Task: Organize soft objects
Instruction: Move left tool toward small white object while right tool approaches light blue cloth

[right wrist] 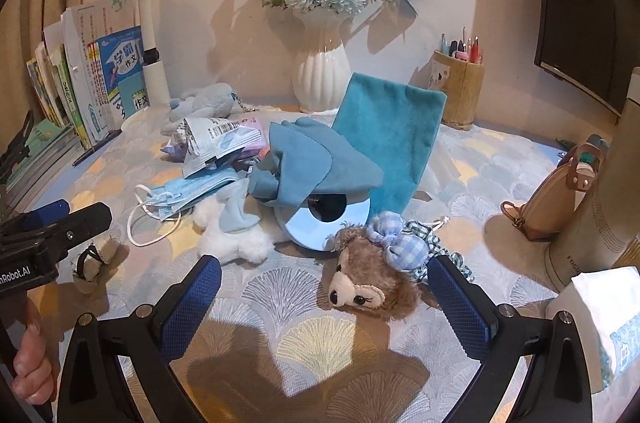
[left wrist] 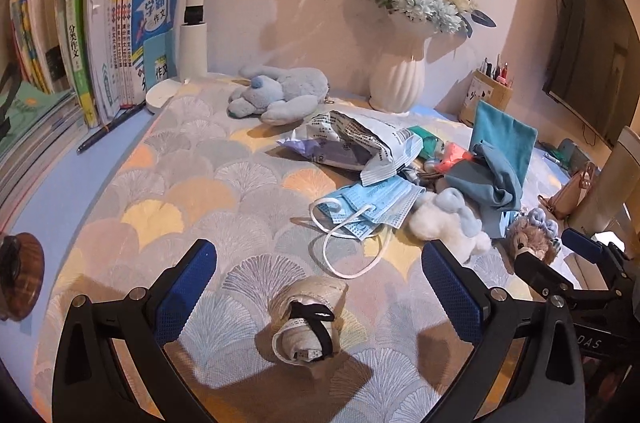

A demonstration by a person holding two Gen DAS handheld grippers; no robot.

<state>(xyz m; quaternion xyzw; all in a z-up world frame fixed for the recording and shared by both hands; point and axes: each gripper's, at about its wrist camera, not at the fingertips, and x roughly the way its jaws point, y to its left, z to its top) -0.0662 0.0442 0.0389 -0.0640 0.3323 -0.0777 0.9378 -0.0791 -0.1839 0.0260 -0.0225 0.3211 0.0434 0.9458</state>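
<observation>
- My left gripper hangs wide open and empty over the patterned tablecloth; a small rolled bundle of pale cloth with a black band lies between its fingers, untouched.
- My right gripper is spread just as wide, holding nothing. The brown plush bear with the checked bow lies between its tips, close to the right finger, not gripped.
- Just past those, the heap: a white fluffy toy, blue face masks with loose ear loops, a round mirror half under a crumpled teal cloth, and a teal pouch propped behind.
- Further back, printed wrappers and a blue plush toy lying apart from the heap.
- At the wall: a white vase of flowers, a pen holder, a lamp stem and books.
- My read: sorting has barely begun. Nothing looks grouped or stowed, and almost every soft thing is left to handle. The bear or the bundle seems the likely first pick.
</observation>
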